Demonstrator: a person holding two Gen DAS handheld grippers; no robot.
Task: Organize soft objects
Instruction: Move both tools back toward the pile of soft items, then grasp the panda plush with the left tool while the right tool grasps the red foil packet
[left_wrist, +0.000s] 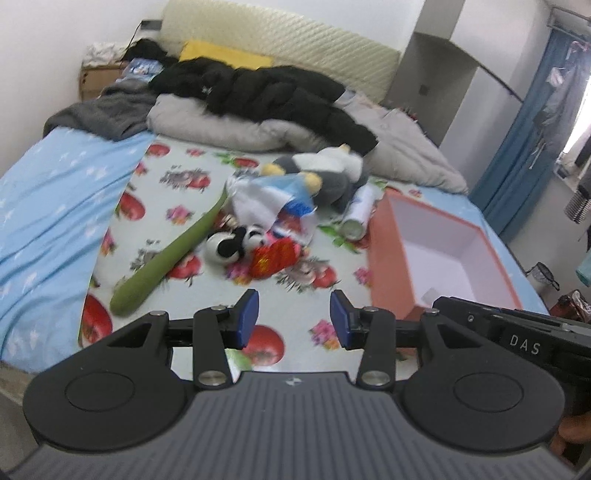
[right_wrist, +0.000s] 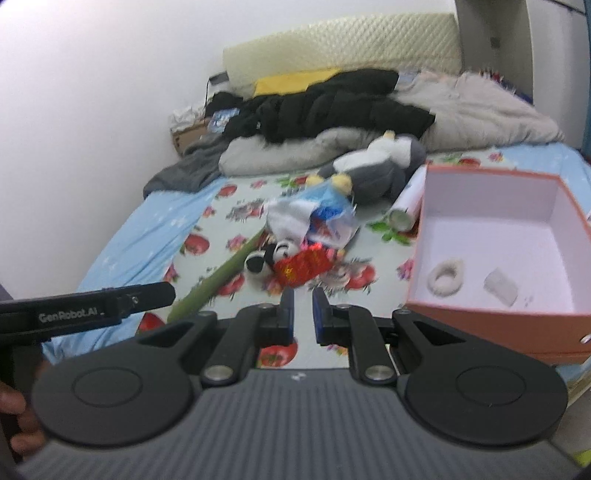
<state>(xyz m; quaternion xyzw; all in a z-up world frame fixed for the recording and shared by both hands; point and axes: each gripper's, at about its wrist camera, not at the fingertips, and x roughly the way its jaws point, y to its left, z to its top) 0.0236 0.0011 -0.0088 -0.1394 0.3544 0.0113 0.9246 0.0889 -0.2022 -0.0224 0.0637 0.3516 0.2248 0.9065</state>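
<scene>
Blue-padded left tongs (left_wrist: 293, 319) half-wide, empty | my right tongs (right_wrist: 303, 312) narrow, empty | plush pile (left_wrist: 273, 218) beside orange box (right_wrist: 491, 317)

Everything soft lies in a heap left of my orange box (right_wrist: 491, 314), which sits open on the bed with a fuzzy white ring (right_wrist: 446, 280) and a small white lump (right_wrist: 501, 286) inside. Nearest the box is a grey-and-white plush penguin (left_wrist: 325, 173) on its side. Farther left lie a white cloth (left_wrist: 255, 199), a small panda (left_wrist: 236, 245), a red pouch (left_wrist: 275, 256) and a long green plush (left_wrist: 170, 254).
</scene>
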